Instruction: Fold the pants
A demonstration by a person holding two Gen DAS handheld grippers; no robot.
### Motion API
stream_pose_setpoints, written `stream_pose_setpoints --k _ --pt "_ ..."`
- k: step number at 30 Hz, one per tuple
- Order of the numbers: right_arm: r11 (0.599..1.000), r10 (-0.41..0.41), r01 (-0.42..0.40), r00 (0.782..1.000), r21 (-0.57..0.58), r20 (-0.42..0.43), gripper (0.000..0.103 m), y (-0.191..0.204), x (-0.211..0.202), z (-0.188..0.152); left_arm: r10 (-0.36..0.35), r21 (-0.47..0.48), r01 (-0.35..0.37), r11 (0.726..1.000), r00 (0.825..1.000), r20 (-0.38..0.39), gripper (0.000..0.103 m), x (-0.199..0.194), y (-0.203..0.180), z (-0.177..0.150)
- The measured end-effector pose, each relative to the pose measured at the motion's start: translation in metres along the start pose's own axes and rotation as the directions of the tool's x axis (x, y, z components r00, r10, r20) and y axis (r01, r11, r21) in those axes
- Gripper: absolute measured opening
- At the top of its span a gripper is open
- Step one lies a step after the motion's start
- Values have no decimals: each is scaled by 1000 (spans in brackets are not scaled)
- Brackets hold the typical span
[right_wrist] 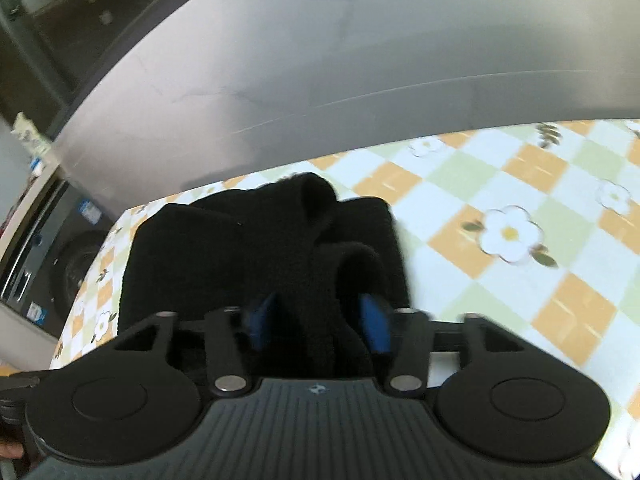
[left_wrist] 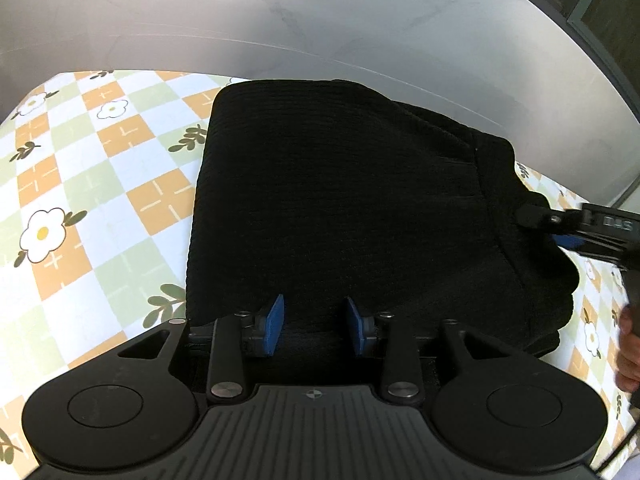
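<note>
Two tongs meet the black pants (left_wrist: 340, 200): the left tongs (left_wrist: 314, 322) pinch the near folded edge, the right tongs (right_wrist: 320, 320) straddle bunched cloth, though whether they grip I cannot tell. Probably this steadies the bundle. It lies on the checked surface (left_wrist: 80, 160), long axis running away toward the grey wall (left_wrist: 280, 20).

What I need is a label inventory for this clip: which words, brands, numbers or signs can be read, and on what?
"D4S", or close to it: white lettering on the body of the right gripper, cut by the frame edge, uncertain.
Round cross mark: a sign on the left gripper's body, no words.
Blue stickers on the washing machine: too blurred to read.
Pants and tablecloth: no text.
</note>
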State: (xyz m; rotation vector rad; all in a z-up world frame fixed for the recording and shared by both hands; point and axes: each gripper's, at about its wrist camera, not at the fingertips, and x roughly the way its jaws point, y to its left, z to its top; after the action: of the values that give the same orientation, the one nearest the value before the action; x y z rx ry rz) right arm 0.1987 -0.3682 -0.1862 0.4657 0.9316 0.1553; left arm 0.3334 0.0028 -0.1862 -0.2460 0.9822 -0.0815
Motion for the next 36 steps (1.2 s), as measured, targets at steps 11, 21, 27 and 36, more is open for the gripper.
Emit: stream_pose_setpoints --k 11,21,27,36 --pt "946 -108 80 992 -315 -73 46 50 -25 -26 -2 -30 2 1000 1000 -3 36 2 2 2" --pt "973 48 -45 999 -225 7 8 59 -75 -25 -56 -77 56 995 998 9 36 -11 22 8" --pt "989 -27 19 998 -144 -57 8 33 -55 -65 -66 7 66 998 998 -10 36 -5 18 5" --pt "999 -28 28 1000 -18 7 31 14 -63 -30 -39 39 39 998 999 -12 37 -1 17 -3"
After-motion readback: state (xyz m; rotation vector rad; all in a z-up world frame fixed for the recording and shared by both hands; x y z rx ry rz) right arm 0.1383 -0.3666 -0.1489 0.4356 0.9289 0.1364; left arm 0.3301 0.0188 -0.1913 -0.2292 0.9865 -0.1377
